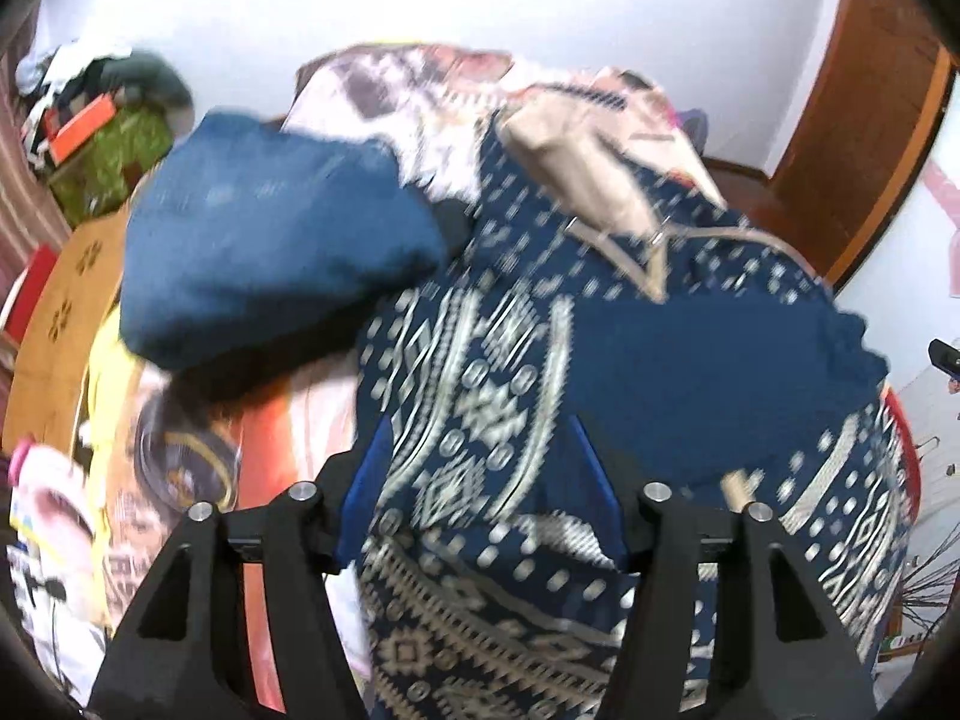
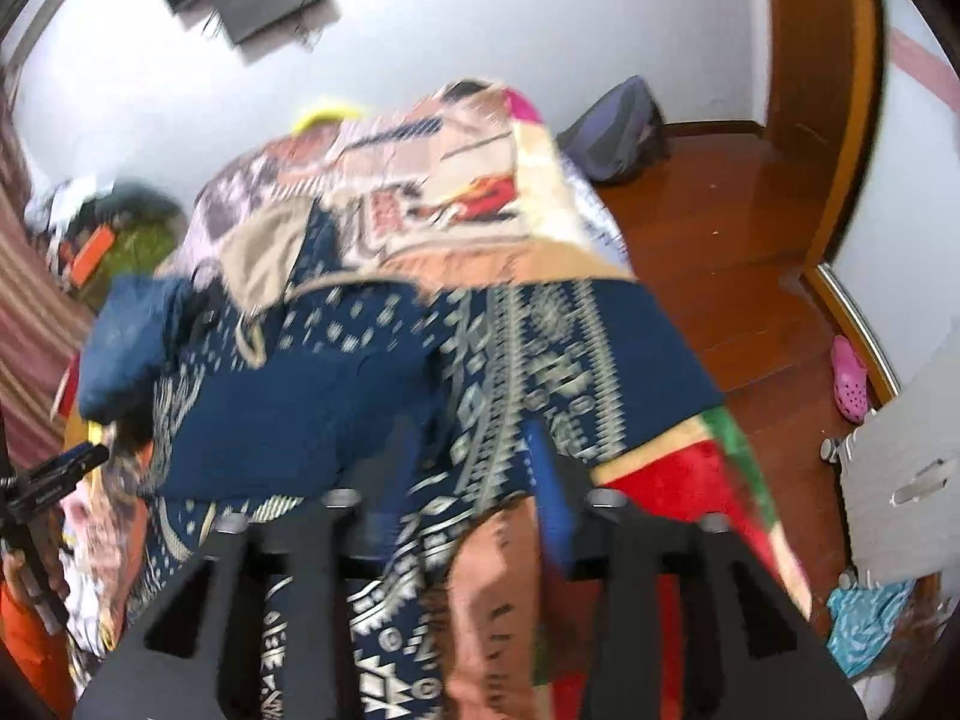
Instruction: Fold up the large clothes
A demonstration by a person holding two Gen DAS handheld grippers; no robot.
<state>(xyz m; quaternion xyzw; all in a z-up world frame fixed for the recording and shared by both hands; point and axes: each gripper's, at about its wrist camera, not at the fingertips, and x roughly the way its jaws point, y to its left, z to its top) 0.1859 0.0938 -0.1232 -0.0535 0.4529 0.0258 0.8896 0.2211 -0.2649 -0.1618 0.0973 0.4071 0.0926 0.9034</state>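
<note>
A large navy garment with a cream geometric print (image 1: 498,408) lies spread over a bed, blurred by motion in both views. My left gripper (image 1: 480,480) hangs over its middle, jaws wide apart, and the cloth under them is not pinched. In the right wrist view the same garment (image 2: 336,408) runs across the bed to its right edge. My right gripper (image 2: 462,498) is over the printed border near that edge. It is open too, and the fabric passes loosely below its fingers (image 2: 555,480).
The bed carries a printed patchwork blanket (image 2: 450,180). On it lie a folded blue denim piece (image 1: 270,252) and a beige garment (image 1: 588,168). A cluttered pile (image 1: 108,120) stands far left. Wooden floor (image 2: 720,240) right of the bed holds a backpack (image 2: 618,132) and a pink shoe (image 2: 849,384).
</note>
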